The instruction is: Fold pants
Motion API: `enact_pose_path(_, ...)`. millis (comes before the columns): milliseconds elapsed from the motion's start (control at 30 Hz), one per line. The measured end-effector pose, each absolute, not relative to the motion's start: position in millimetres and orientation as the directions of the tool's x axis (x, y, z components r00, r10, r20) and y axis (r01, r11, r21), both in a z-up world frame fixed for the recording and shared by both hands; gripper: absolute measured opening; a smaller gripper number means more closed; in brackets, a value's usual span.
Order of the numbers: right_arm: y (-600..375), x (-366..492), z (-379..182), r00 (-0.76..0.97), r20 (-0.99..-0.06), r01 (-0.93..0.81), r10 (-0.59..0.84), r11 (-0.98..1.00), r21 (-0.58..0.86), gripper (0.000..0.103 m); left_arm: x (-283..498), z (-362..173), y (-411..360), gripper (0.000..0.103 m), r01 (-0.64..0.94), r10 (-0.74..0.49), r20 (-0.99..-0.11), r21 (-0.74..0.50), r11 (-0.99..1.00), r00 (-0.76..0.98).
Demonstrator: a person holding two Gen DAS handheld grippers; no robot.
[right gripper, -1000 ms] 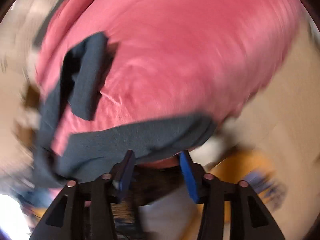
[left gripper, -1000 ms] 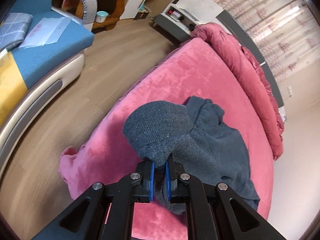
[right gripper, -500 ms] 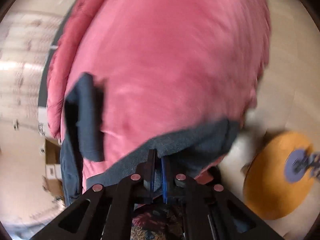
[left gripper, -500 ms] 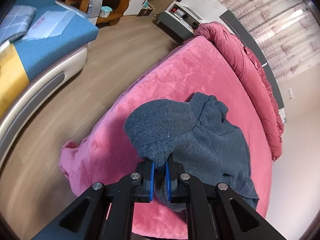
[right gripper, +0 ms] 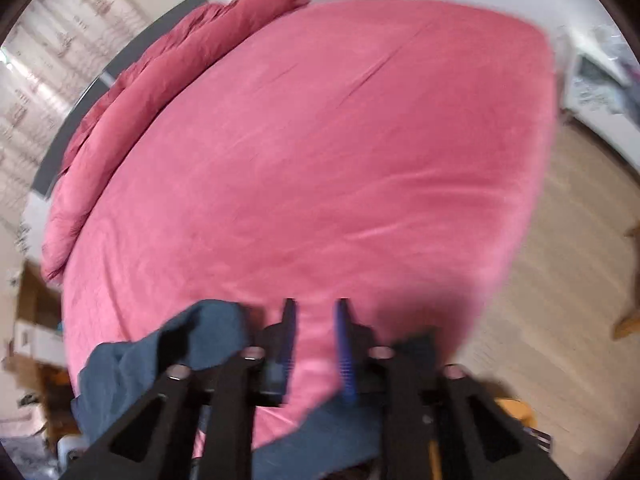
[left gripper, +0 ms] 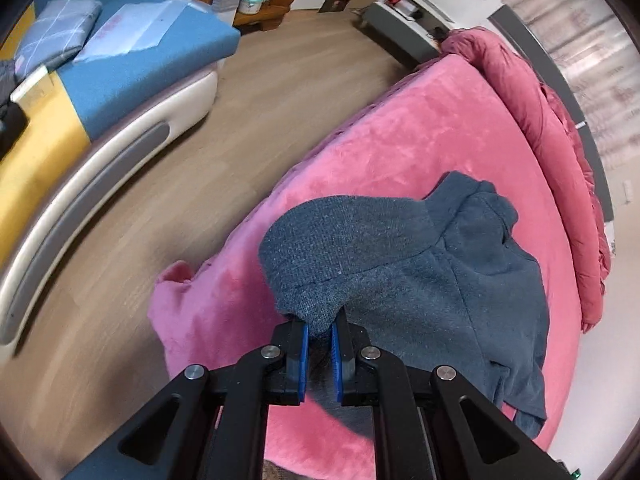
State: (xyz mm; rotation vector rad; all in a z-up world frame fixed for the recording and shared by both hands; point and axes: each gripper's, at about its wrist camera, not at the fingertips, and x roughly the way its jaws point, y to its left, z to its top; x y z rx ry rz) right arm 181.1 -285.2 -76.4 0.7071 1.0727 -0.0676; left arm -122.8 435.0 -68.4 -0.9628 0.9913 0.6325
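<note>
Left gripper (left gripper: 320, 330) pinching pants (left gripper: 420, 280) above the bed (left gripper: 400, 140); right gripper (right gripper: 314, 344) opening, empty, over the bed.

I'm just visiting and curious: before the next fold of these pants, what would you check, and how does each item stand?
1. Left gripper clamped on pants: ok.
2. Right gripper holding cloth: not ok; jaws opening, nothing between them.
3. Pants lying flat: not ok, bunched.
4. Blanket bare ahead for laying out: ok.
5. Pants fully on the bed: cannot tell; an edge runs out of view below the right gripper.
</note>
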Motion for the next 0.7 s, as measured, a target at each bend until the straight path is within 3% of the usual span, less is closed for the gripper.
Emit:
enact_pose_path(67, -263.4, 185.8, -89.5, 0.506, -0.723, 0.318, 0.470, 0.677, 0.663, 0.039, -119.6, -69.4, 432.7, 0.011, -0.816, 0.044, -0.909, -0.351, 0.460, 0.415)
enact_pose_path(200, -239.5, 199.8, -110.0, 0.509, -0.590, 0.304, 0.626, 0.511, 0.804, 0.064, -118.3, -67.0, 431.7, 0.021, -0.813, 0.044, -0.923, -0.314, 0.490, 0.383)
enact_pose_path(333, -225.3, 229.7, -107.7, 0.427, -0.763, 0.329, 0.485, 0.703, 0.631, 0.065, -120.0, -61.2, 429.3, 0.033, -0.788, 0.036, -0.934, -0.280, 0.548, 0.356)
enact_pose_path(400, -225.8, 250.8, -94.6, 0.410, -0.814, 0.303, 0.411, 0.781, 0.546, 0.065, -120.2, -60.2, 427.5, 0.043, -0.783, 0.057, -0.944, -0.235, 0.576, 0.325)
enact_pose_path(500, -218.2, 279.5, -73.6, 0.382, -0.879, 0.234, 0.284, 0.891, 0.390, 0.065, -122.3, -54.3, 424.3, 0.050, -0.759, 0.099, -0.950, -0.171, 0.629, 0.297)
enact_pose_path(700, -202.0, 317.9, -119.5, 0.111, -0.952, 0.165, 0.286, 0.939, 0.301, 0.065, -126.3, -26.8, 419.6, 0.058, -0.726, 0.175, -0.905, -0.184, 0.662, 0.389)
